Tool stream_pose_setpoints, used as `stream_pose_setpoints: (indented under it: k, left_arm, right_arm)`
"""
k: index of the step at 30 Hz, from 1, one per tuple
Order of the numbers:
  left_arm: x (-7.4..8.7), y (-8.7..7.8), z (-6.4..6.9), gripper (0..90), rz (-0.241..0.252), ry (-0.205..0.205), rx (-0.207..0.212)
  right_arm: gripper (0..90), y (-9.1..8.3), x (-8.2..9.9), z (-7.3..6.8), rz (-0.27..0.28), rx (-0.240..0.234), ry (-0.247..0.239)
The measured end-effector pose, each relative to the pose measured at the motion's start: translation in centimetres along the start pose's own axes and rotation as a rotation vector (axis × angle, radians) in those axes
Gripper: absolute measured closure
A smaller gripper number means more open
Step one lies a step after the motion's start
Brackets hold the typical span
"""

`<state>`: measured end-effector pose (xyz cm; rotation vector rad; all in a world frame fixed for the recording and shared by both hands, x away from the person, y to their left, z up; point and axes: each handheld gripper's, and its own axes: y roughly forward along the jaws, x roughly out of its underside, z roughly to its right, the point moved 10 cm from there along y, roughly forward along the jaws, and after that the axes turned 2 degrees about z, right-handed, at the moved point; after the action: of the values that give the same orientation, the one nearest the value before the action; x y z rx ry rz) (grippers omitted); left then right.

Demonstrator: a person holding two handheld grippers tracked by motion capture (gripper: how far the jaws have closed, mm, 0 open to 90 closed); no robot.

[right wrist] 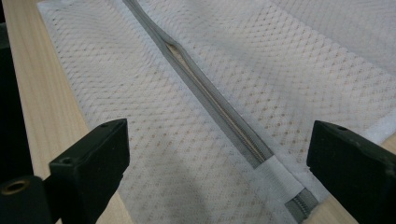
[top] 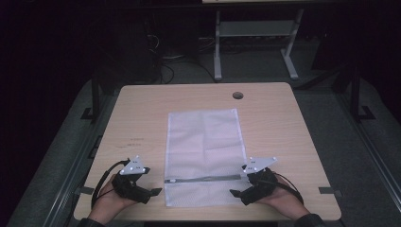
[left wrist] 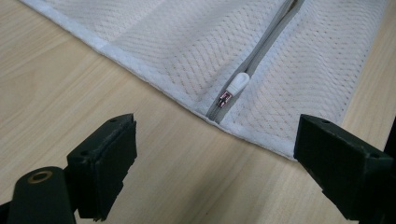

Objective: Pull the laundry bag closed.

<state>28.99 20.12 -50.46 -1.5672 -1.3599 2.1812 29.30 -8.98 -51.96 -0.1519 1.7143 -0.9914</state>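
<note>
Both grippers, left (top: 150,182) and right (top: 239,180), spread wide, nothing held. Small zipper pull (left wrist: 237,84) on mesh bag (top: 203,137) easily missed; thin mesh could be pinched instead.

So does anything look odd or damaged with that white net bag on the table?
Nothing looks damaged. The white mesh bag lies flat and square on the table. Its grey zipper is open, gaping slightly, with the pull parked at the end near the left gripper. Both grippers are open beside it.
</note>
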Motion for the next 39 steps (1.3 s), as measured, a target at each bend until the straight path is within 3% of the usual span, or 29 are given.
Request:
stream_pose_setpoints:
  k: [19,29,35,39]
  left_arm:
    - [-0.2,0.0,0.0,12.5,-0.001,-0.008,-0.004]
    - [0.4,-0.1,-0.3,12.9,-0.007,-0.009,-0.007]
    - [0.4,-0.1,-0.3,12.9,-0.003,-0.006,-0.003]
    - [0.4,-0.2,-0.4,13.0,-0.006,-0.01,-0.006]
  right_arm:
    - [5.5,0.0,0.0,-0.1,0.008,-0.01,0.004]
    - [6.1,0.5,-1.0,-1.2,0.009,-0.038,-0.024]
    - [10.7,1.2,-1.9,-2.2,0.006,-0.07,-0.038]
    - [14.2,2.0,-2.7,-3.1,0.004,-0.118,-0.037]
